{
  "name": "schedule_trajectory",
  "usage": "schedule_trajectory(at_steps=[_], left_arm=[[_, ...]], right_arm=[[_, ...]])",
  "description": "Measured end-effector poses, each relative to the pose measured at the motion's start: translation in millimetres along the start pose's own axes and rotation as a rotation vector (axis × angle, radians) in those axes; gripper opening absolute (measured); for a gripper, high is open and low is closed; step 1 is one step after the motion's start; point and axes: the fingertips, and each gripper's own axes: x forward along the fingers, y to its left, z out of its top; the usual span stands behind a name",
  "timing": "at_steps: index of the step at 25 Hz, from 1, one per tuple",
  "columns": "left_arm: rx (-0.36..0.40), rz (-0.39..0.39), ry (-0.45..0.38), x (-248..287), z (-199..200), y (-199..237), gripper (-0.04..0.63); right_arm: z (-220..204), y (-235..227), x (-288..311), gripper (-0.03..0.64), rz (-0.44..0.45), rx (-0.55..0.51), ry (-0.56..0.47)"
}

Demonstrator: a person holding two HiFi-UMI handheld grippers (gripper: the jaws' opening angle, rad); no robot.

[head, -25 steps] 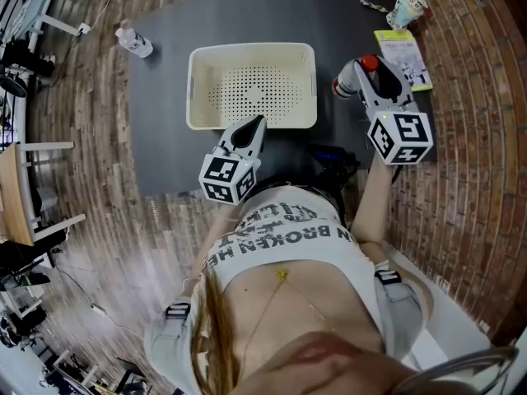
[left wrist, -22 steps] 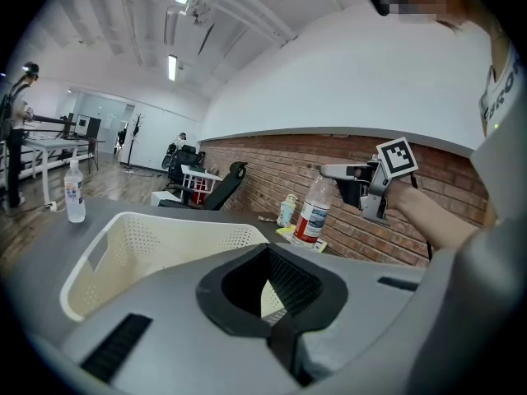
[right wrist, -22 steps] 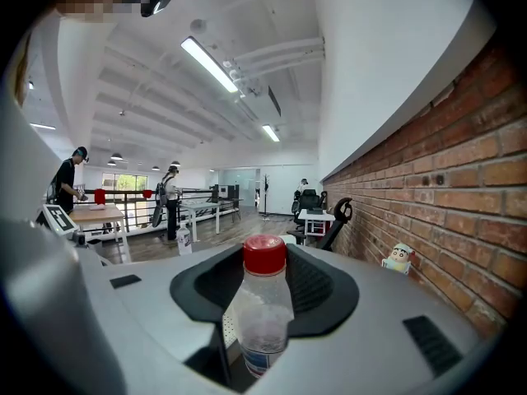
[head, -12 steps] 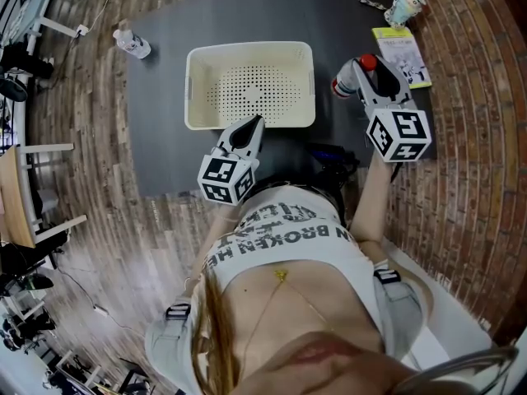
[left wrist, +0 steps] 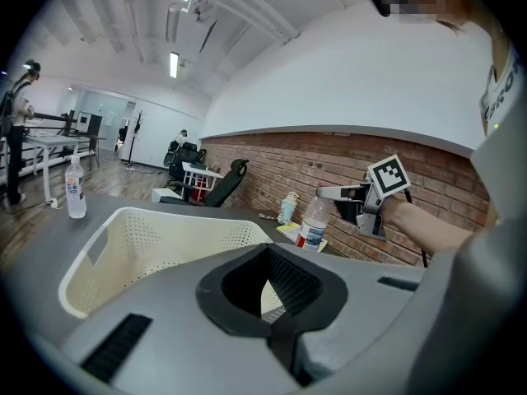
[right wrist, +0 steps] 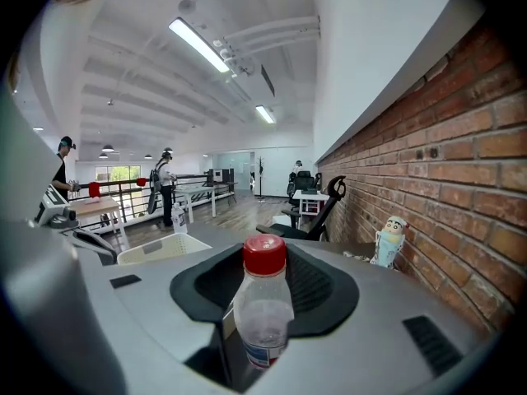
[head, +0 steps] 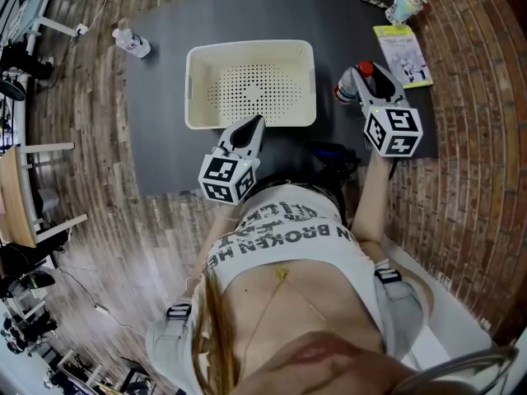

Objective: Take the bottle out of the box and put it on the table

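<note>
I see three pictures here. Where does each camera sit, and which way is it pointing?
Head view: on the person's head, looking steeply down at the table, the basket, the left gripper and the right gripper; their torso shows.
Left gripper view: on the left gripper, looking across the basket toward the brick wall; its own empty jaws show.
Right gripper view: on the right gripper, looking along the brick wall; its jaws grip the bottle.
Shared: head and left gripper views both show the basket, right gripper and bottle.
</note>
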Motion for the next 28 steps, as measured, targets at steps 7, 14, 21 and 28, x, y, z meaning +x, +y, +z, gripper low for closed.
schedule_trajectory(at_steps=[7,14,21,28], left_arm=[[0.001,-0.002,0.004,0,2,2,0.005],[0.000,-0.003,0.009,0,2,3,0.005],[-0.005,-0.003,0.013,2,1,4,0.005],[-0.007,-0.007,0.020,3,0,5,0.005]], right_arm=[[-33,-7,10,0.153,-0.013,0.018,0.059],[-69,-11,22,0.153,-0.017,0.033,0.124],[-88,-13,27,0.153,-0.026,0.030,0.161],[-88,-15,26,0.153,-0.038,0.045,0.141]])
